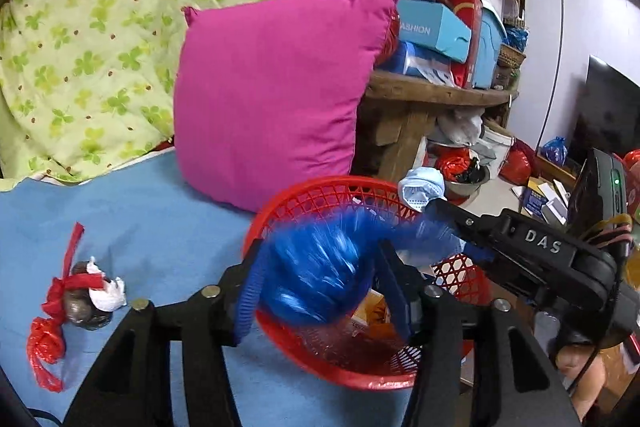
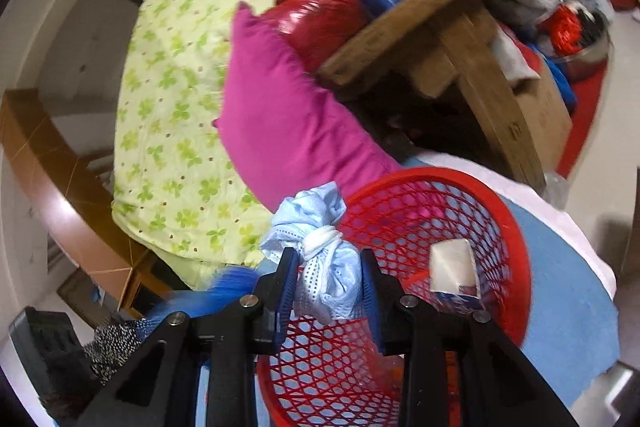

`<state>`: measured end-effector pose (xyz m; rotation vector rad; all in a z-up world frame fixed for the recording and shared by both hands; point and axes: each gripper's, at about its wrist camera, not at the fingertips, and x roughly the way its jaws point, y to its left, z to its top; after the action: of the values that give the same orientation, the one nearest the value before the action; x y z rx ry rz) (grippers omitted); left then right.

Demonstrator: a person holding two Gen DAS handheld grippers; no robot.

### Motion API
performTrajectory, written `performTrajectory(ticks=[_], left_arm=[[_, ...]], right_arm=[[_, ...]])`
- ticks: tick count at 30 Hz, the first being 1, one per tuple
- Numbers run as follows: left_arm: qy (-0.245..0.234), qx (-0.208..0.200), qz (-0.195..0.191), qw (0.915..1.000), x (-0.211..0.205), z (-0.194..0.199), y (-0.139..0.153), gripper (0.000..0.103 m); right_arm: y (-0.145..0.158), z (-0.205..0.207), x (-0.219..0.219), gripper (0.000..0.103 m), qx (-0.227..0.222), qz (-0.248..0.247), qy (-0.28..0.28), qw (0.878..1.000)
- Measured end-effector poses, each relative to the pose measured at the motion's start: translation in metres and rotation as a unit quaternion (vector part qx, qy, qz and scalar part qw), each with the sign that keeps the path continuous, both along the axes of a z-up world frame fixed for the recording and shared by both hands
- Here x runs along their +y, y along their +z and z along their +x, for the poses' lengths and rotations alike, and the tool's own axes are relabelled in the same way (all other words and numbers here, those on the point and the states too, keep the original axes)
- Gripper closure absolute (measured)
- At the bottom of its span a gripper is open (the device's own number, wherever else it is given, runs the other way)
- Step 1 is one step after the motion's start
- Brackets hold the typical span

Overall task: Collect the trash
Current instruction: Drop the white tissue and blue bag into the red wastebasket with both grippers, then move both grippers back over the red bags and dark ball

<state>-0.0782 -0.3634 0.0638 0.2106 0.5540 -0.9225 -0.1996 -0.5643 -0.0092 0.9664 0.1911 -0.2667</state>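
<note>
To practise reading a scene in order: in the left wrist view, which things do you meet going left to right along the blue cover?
Red-ribboned bundle of trash → blue bag between the left gripper's jaws → red basket → right gripper holding the pale blue mask.

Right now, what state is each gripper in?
Left gripper: open, blue plastic bag loose between the jaws above the red basket.
Right gripper: shut on a crumpled face mask.

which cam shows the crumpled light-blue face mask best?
Right wrist view: the crumpled light-blue face mask sits sharp and centred, clamped between the right tool fingers above the red plastic mesh basket. Left wrist view shows it only small, at the right tool's tip behind the basket rim.
</note>
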Motion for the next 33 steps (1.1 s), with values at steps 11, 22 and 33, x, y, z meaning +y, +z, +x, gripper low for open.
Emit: performTrajectory(ticks=[11,22,33], left_arm=[[0.062,-0.045,0.034,0.9965,0.042,0.02,-0.012,0.025],[0.164,-0.101,0.082,0.9779,0.127,0.049,-0.013,0.023],[0.219,-0.099,0.079,0.9675,0.188,0.075,-0.016,0.023]], right_arm=[[0.011,0.002,0.012,0.036,-0.022,-0.008,-0.014,1.0],[0.047,0.047,0.098,0.036,-0.041,-0.123,0.029,0.991],[0.051,0.102,0.165,0.036,-0.024,-0.158,0.086,0.983]])
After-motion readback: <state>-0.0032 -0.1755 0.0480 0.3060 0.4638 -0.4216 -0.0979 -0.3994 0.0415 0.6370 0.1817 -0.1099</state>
